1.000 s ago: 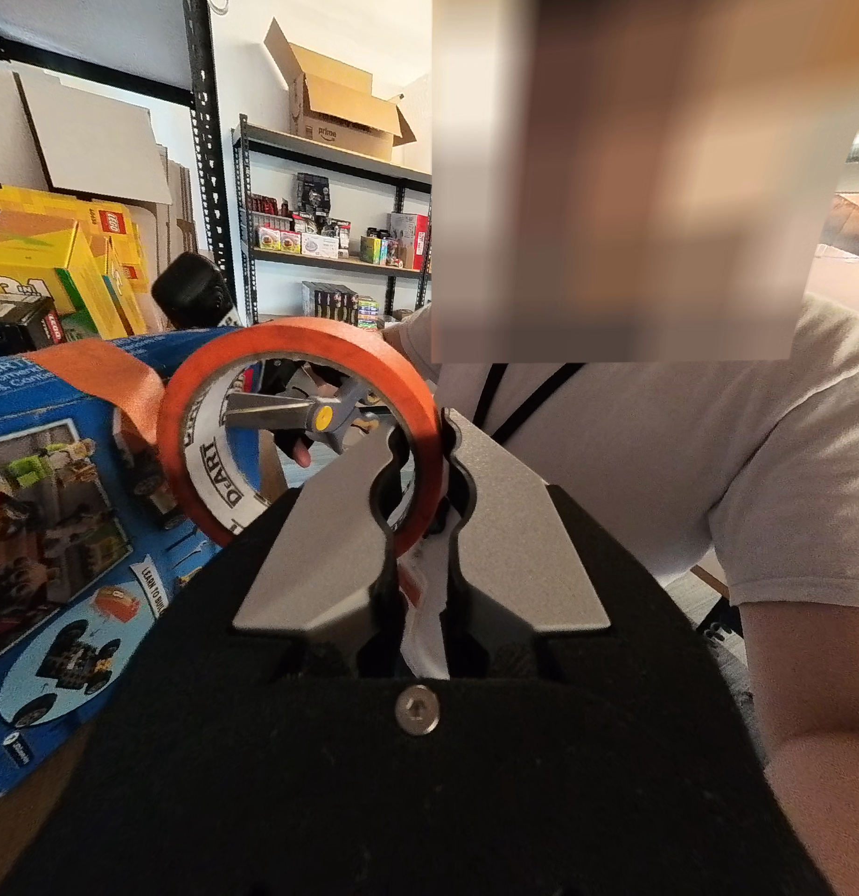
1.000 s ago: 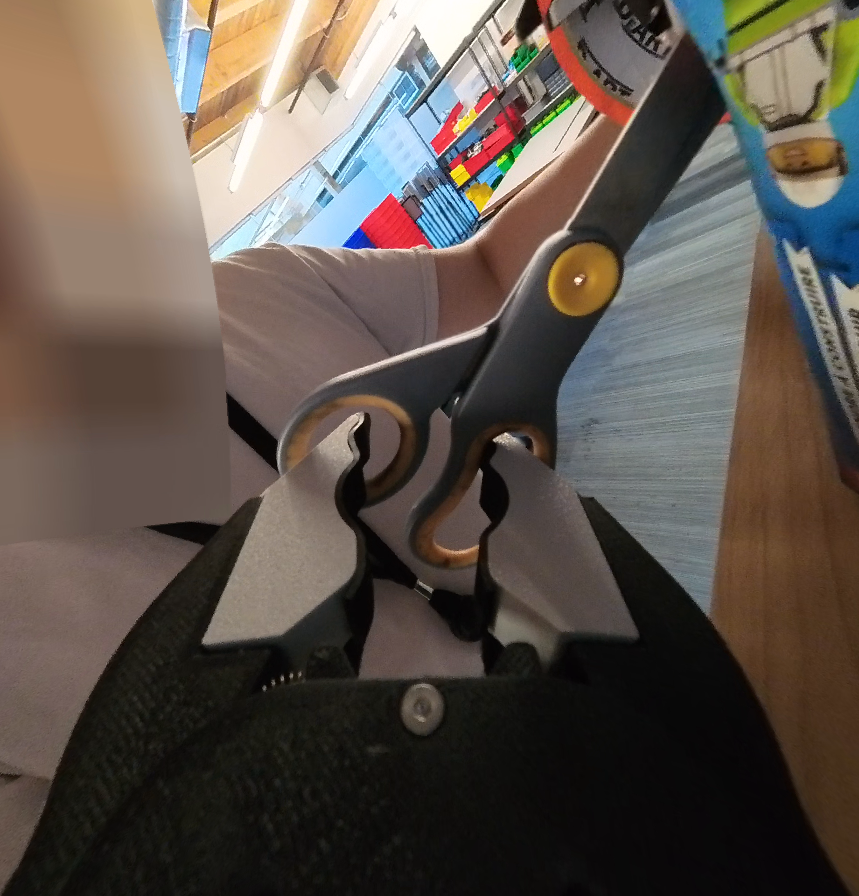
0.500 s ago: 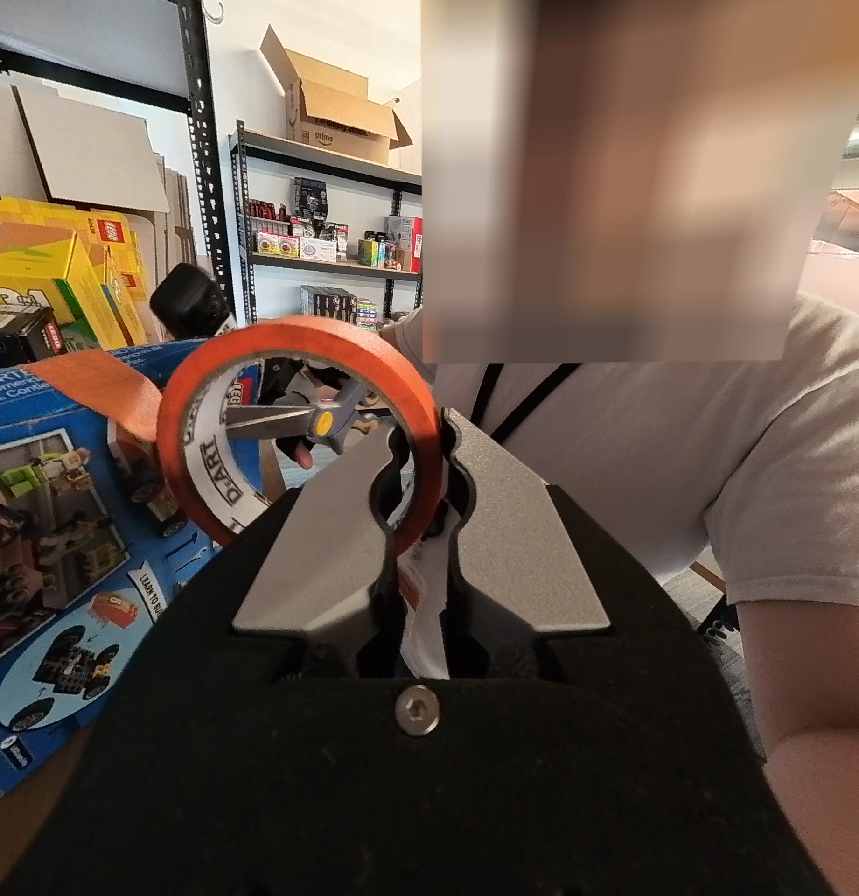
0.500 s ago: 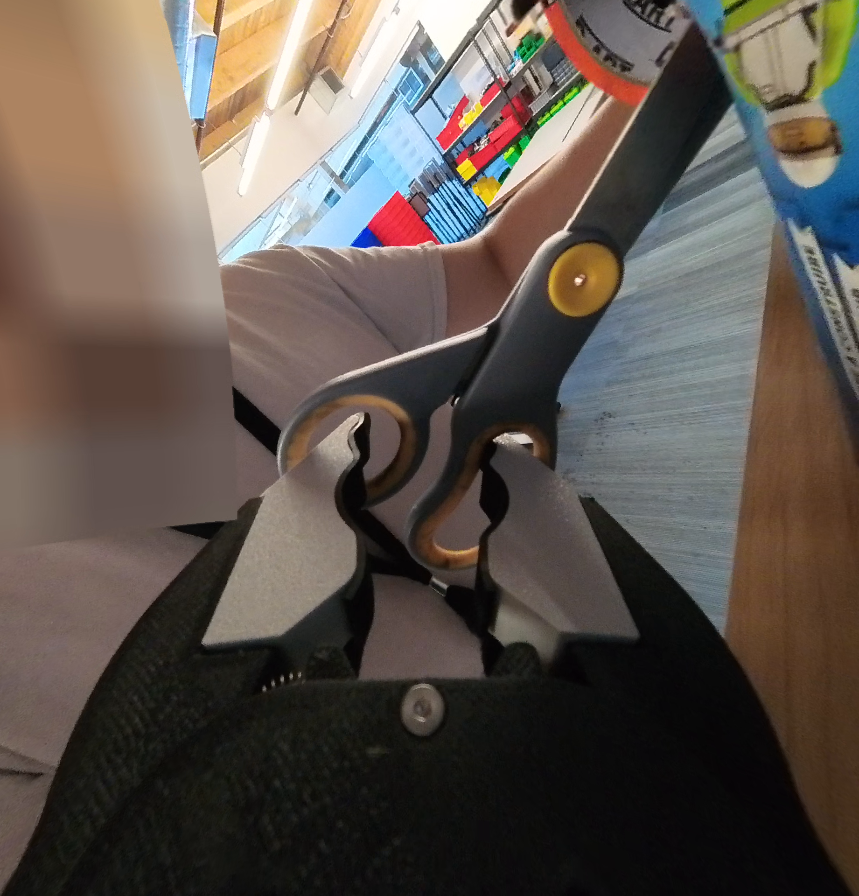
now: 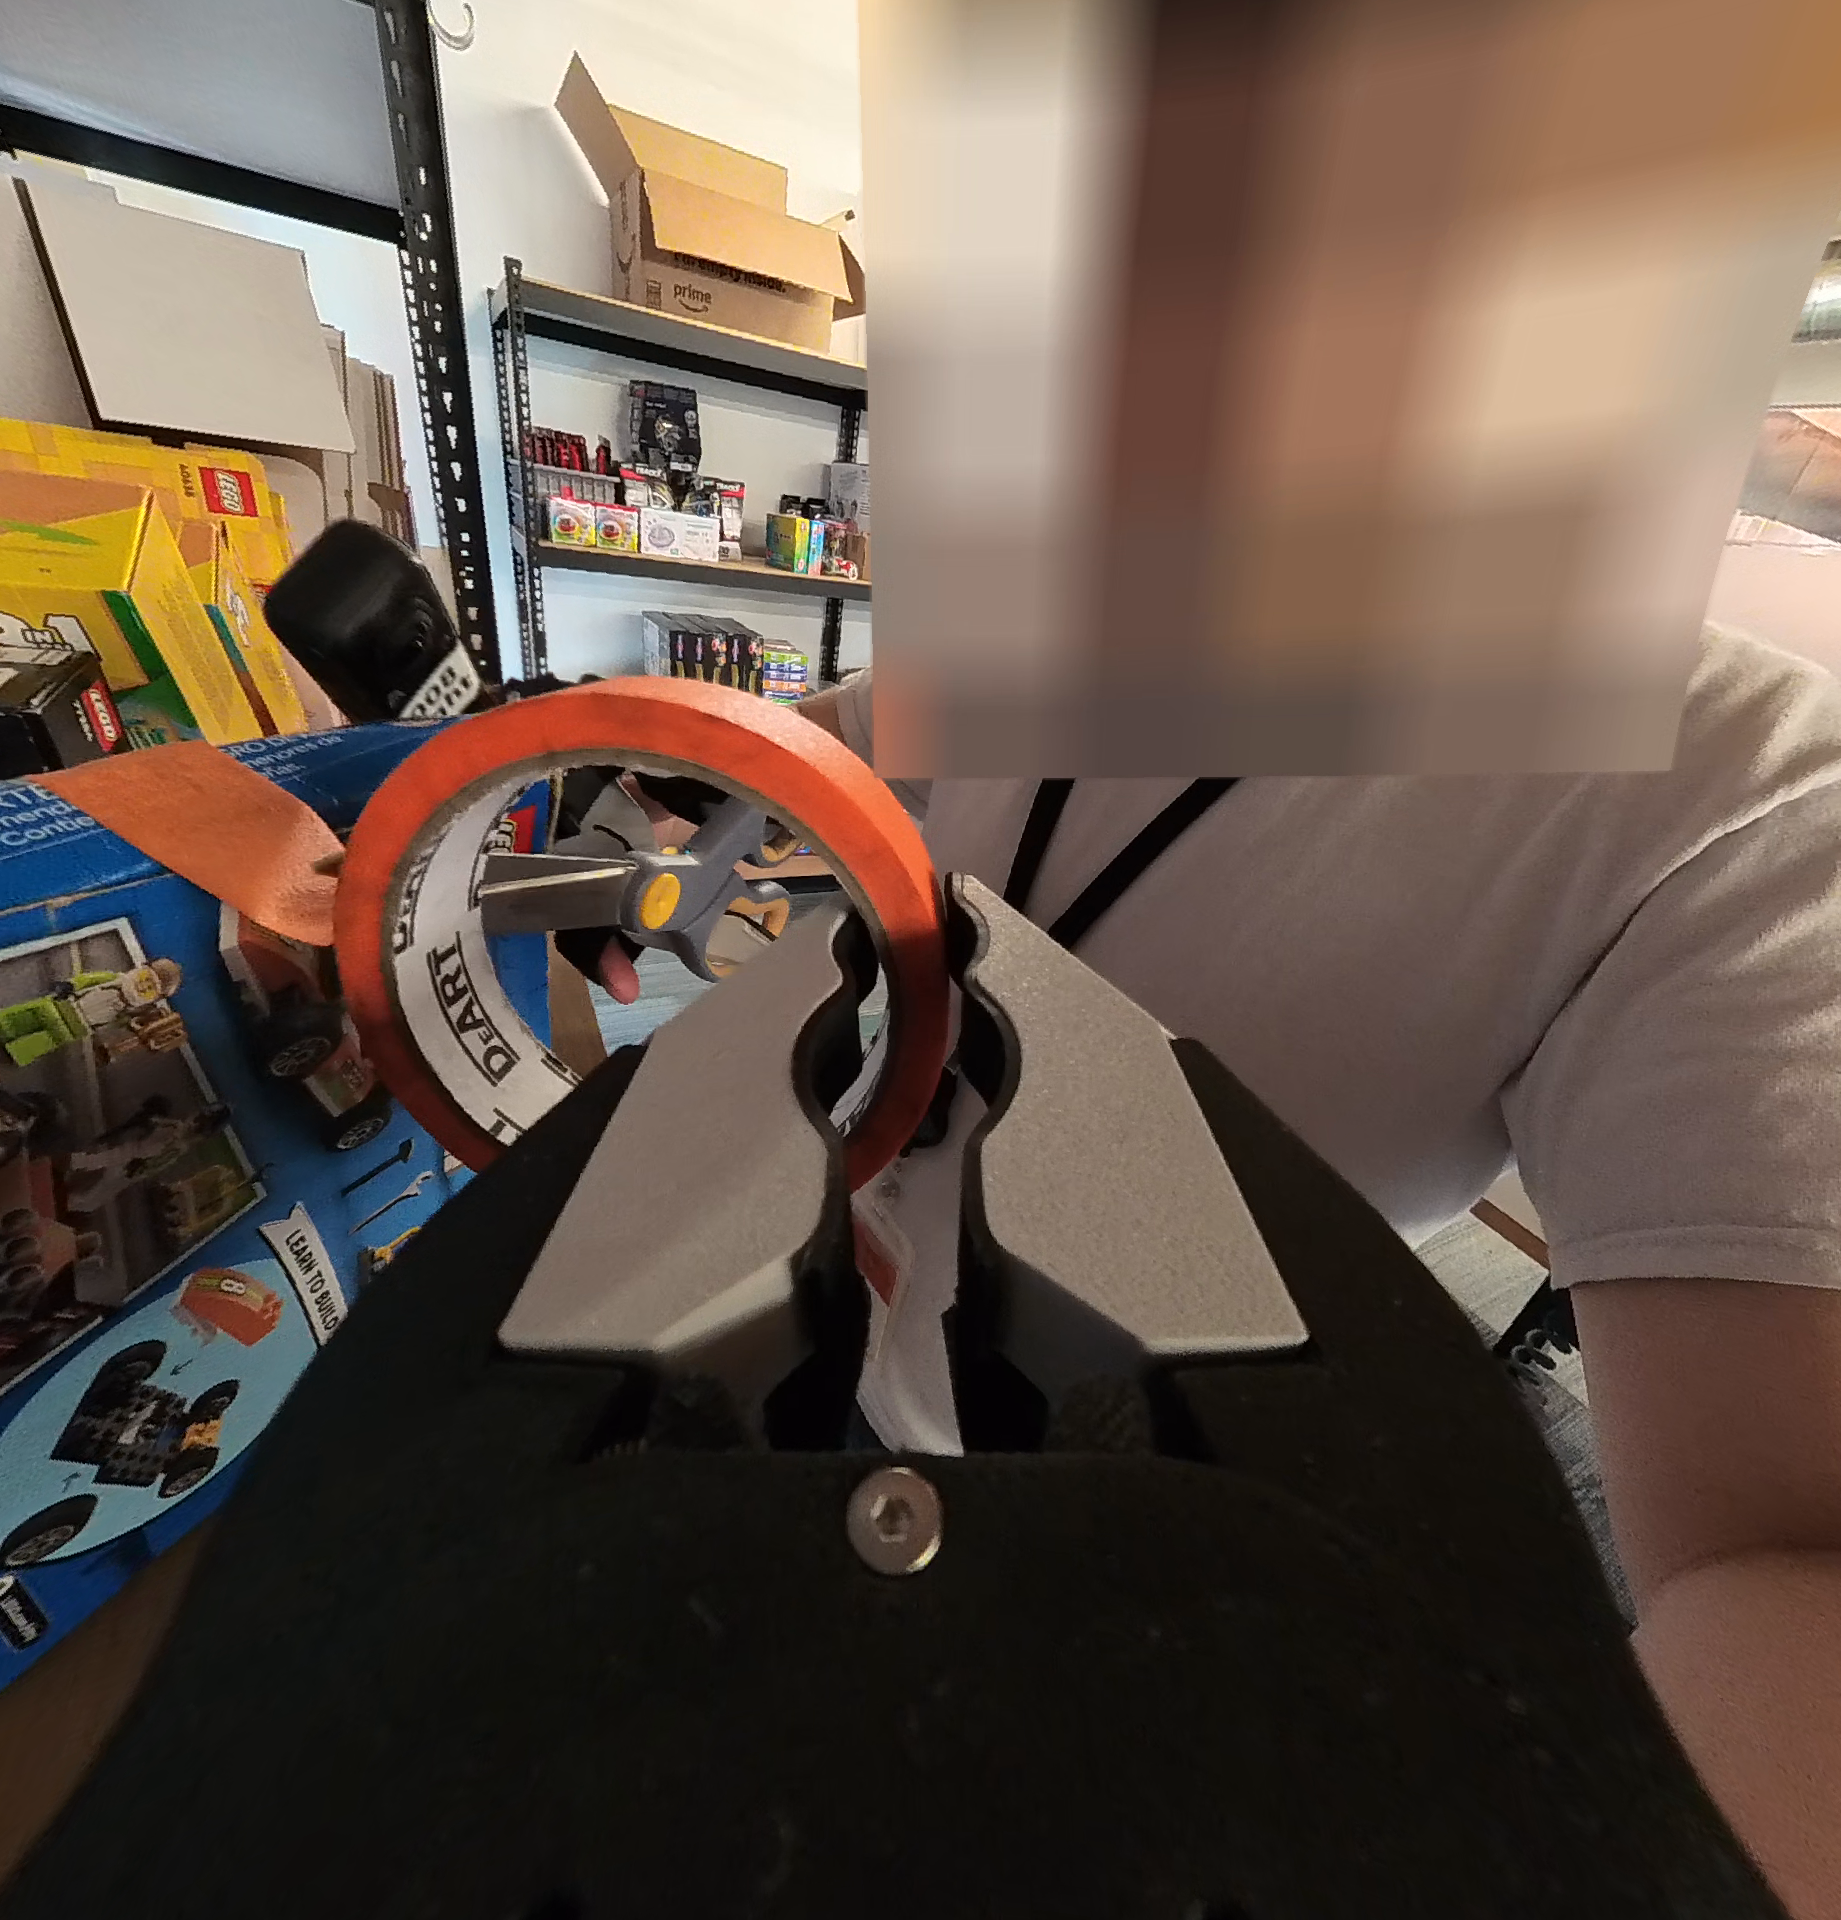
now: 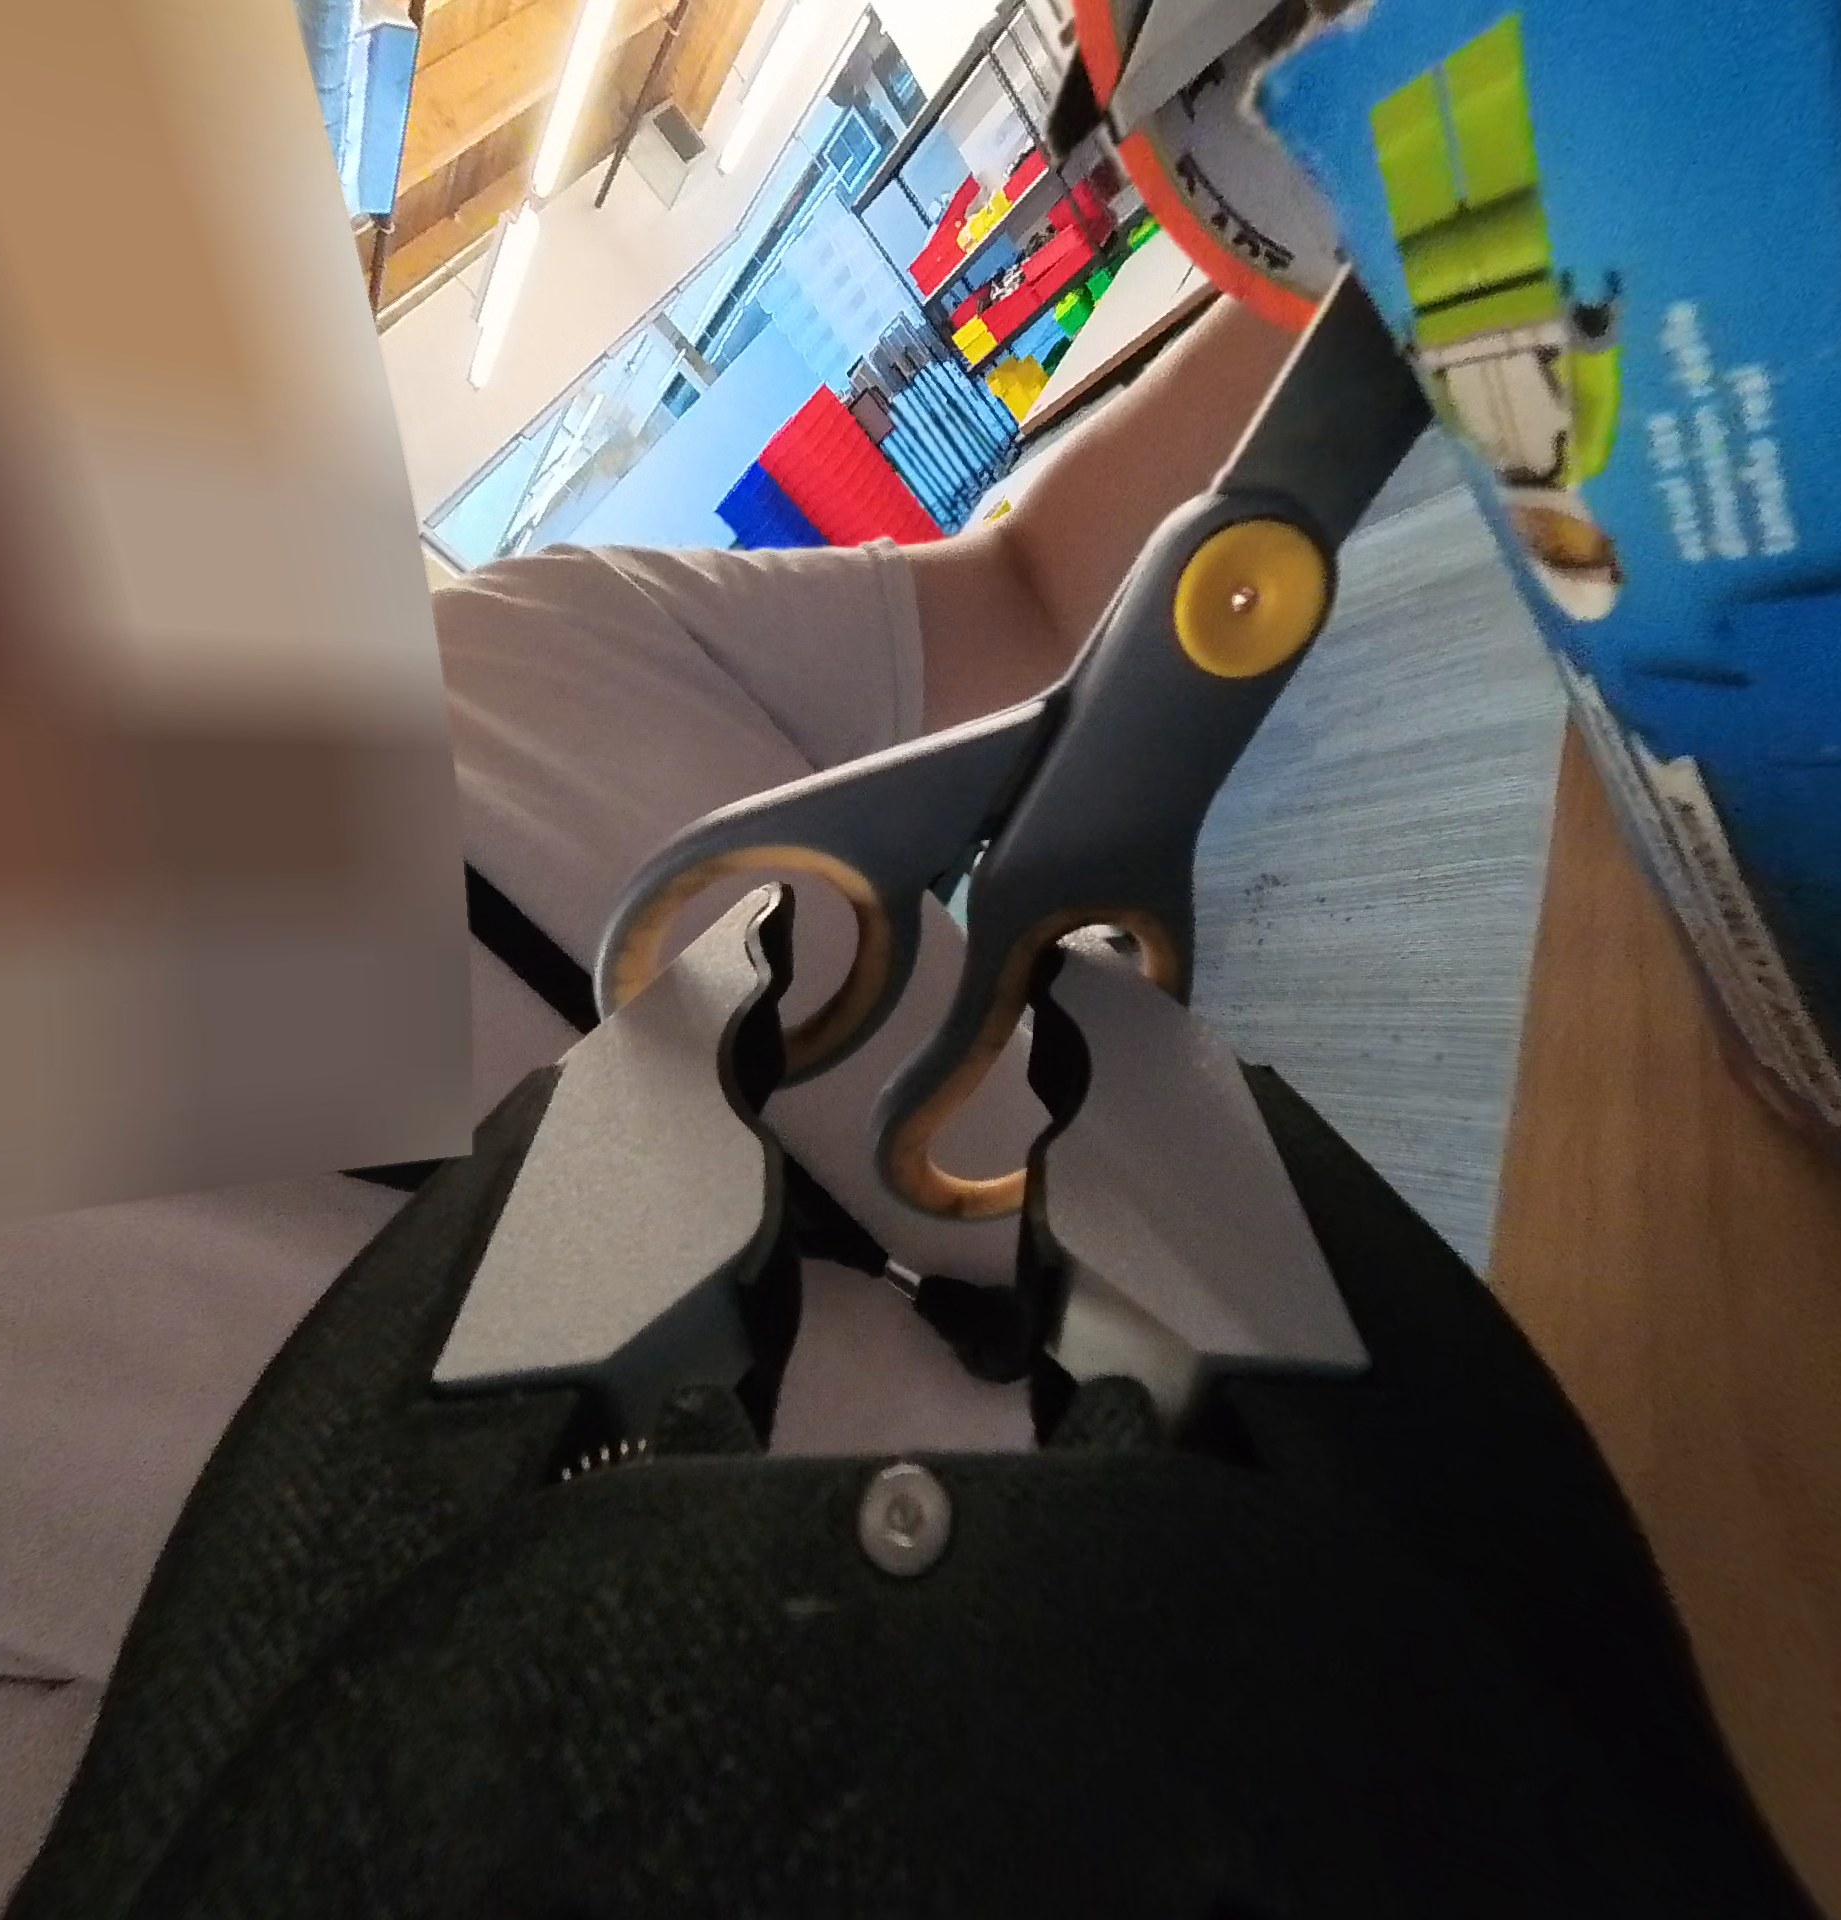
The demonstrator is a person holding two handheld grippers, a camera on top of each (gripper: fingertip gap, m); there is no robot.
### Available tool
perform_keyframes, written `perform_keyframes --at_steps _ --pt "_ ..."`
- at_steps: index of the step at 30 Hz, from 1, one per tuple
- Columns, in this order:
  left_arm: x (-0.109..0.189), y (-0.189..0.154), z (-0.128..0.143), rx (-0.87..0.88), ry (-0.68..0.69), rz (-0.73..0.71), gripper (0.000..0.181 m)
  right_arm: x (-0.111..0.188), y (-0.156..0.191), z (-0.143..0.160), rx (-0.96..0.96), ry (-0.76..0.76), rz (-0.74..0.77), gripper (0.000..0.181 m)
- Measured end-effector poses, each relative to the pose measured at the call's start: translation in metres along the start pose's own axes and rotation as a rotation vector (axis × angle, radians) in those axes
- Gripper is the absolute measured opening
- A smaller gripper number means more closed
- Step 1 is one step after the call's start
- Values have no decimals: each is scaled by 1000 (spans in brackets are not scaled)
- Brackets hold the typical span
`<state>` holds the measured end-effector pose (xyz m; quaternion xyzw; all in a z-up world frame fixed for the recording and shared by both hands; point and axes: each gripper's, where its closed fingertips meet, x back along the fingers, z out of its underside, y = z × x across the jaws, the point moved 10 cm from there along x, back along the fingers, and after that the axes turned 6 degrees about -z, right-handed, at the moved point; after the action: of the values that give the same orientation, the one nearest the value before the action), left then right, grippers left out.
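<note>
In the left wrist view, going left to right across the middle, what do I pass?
Blue toy box → strip of orange tape stuck on it → orange tape roll, held by the left tongs, with the scissors seen through its hole → person's white shirt → their bare arm.

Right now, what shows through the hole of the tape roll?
Through the tape roll: scissors, blades closed, a fingertip below, part of the blue box. The left tongs cover the hole's lower right.

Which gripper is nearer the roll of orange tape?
Left. The left gripper has its jaws clamped on the orange tape roll's rim; the right gripper holds the scissors just beyond it.
</note>
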<state>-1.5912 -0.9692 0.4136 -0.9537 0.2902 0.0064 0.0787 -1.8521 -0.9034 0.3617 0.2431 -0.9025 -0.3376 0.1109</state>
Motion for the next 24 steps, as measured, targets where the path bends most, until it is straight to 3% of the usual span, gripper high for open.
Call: perform_keyframes --at_steps 19,24 --pt "0 2 2 14 6 19 9 -1 -5 -16 -43 68 21 41" --pt "0 3 2 20 9 20 9 0 -5 -16 -52 67 15 34"
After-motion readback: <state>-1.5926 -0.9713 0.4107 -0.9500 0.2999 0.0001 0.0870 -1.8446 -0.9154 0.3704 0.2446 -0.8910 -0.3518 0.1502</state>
